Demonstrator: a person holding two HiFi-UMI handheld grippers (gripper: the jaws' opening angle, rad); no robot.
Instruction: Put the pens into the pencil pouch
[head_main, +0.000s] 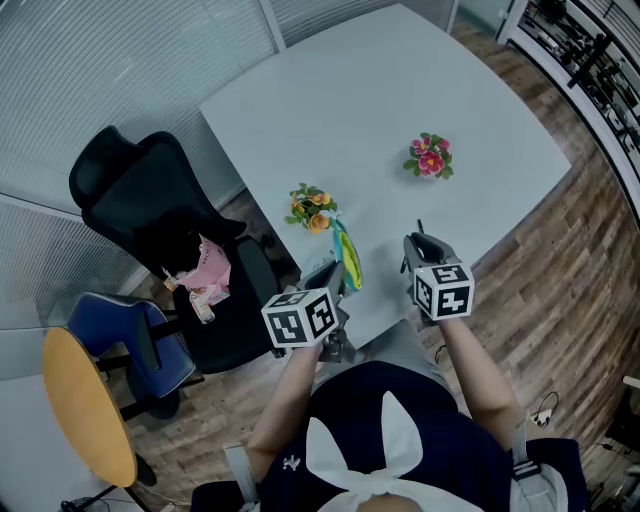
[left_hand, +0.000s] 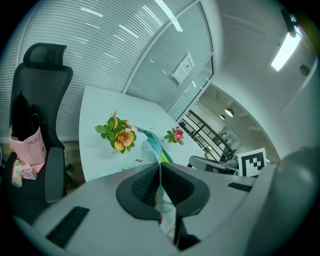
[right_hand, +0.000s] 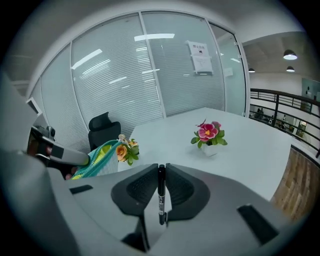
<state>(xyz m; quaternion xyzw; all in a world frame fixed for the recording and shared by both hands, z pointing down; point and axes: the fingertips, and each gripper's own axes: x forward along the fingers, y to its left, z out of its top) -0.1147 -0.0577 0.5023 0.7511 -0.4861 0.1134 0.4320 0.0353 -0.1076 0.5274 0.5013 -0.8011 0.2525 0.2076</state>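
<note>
Keeping the teal-edged, pale fabric pencil pouch (left_hand: 150, 150) steady, with its yellow-lined mouth turned toward the other hand, looks like the whole job of the left gripper (left_hand: 161, 167) in this step. The pouch hangs at the near edge of the white counter (head_main: 400, 100), just in front of the orange potted flowers (head_main: 312, 208). The right gripper (right_hand: 161, 169) should, I judge, tilt its slim black pen (right_hand: 161, 192) end-first toward that opening. It should come in along the pouch's length, not across it, and let go only once most of the barrel is inside. Otherwise the pen may catch on the zip edge or drop to the floor. The pink potted flowers (right_hand: 209, 132) stand well clear, farther right on the counter.

The left jaws are pressed nearly together, pinching a fold of the pouch's cloth. The right jaws stand a little apart, clamped on the pen, which lies lengthwise between the pads.
</note>
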